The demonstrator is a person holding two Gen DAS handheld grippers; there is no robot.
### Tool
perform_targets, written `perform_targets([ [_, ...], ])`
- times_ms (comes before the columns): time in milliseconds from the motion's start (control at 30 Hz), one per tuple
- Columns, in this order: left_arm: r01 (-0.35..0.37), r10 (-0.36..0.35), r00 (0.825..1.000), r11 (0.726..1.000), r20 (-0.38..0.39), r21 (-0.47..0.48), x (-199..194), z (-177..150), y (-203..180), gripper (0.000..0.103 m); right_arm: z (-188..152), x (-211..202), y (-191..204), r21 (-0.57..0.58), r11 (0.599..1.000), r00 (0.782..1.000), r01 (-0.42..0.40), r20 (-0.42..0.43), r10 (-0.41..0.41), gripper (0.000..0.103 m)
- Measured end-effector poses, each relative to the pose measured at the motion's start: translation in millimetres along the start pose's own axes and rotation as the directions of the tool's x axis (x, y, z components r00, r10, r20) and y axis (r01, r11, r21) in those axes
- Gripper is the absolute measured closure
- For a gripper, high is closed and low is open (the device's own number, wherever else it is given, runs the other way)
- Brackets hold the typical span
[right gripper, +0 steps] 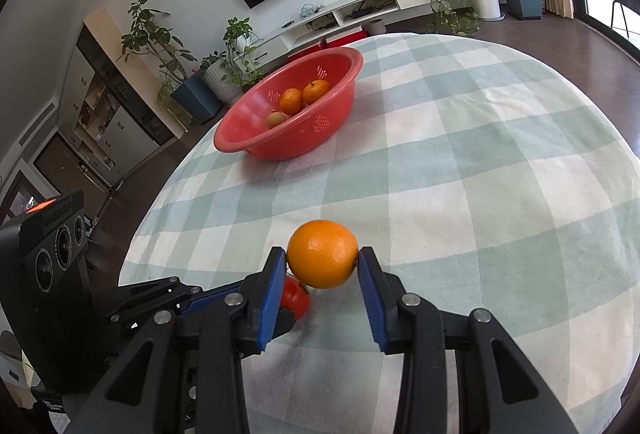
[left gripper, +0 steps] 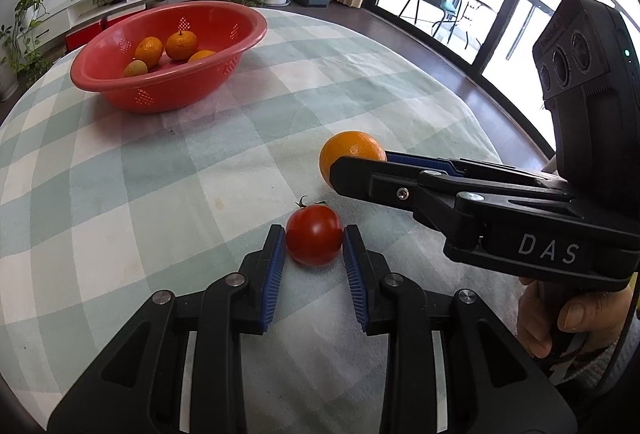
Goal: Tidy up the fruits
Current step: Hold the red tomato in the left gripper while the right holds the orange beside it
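- Left wrist view: left gripper (left gripper: 314, 234) clamped both blue pads on a red tomato (left gripper: 314, 236) resting on the checked tablecloth (left gripper: 160, 173); red basket (left gripper: 168, 73) with citrus stood well apart.
- Right wrist view: right gripper (right gripper: 322, 258) squeezed an orange (right gripper: 322, 254) just beside the tomato (right gripper: 296, 300).

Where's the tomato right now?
The tomato sits on the checked tablecloth between the left gripper fingers, just near of the orange framed by the right gripper.
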State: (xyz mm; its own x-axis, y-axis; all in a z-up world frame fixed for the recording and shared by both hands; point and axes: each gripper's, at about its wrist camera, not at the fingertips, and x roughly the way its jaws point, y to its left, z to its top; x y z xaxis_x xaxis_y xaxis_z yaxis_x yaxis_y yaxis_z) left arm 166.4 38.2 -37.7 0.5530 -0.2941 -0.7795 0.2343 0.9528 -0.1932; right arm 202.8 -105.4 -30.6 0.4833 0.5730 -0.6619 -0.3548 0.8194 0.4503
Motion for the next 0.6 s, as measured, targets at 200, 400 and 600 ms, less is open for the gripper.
perform_targets([
  [200,0.001,-0.001,1.000,1.000,-0.001,-0.003,1,2,0,0.074,1,-2,-1,0.002,1.000,1.000,0.002,0.001,-0.002,0.063],
  [400,0.005,-0.005,1.000,1.000,-0.028,-0.010,9,1,0,0.074,1,-3,-2,0.005,1.000,1.000,0.003,0.004,-0.003,0.063],
  [600,0.007,-0.007,1.000,1.000,-0.025,0.001,12,1,0,0.074,2,-5,-4,0.009,1.000,1.000,0.004,0.013,-0.004,0.063],
])
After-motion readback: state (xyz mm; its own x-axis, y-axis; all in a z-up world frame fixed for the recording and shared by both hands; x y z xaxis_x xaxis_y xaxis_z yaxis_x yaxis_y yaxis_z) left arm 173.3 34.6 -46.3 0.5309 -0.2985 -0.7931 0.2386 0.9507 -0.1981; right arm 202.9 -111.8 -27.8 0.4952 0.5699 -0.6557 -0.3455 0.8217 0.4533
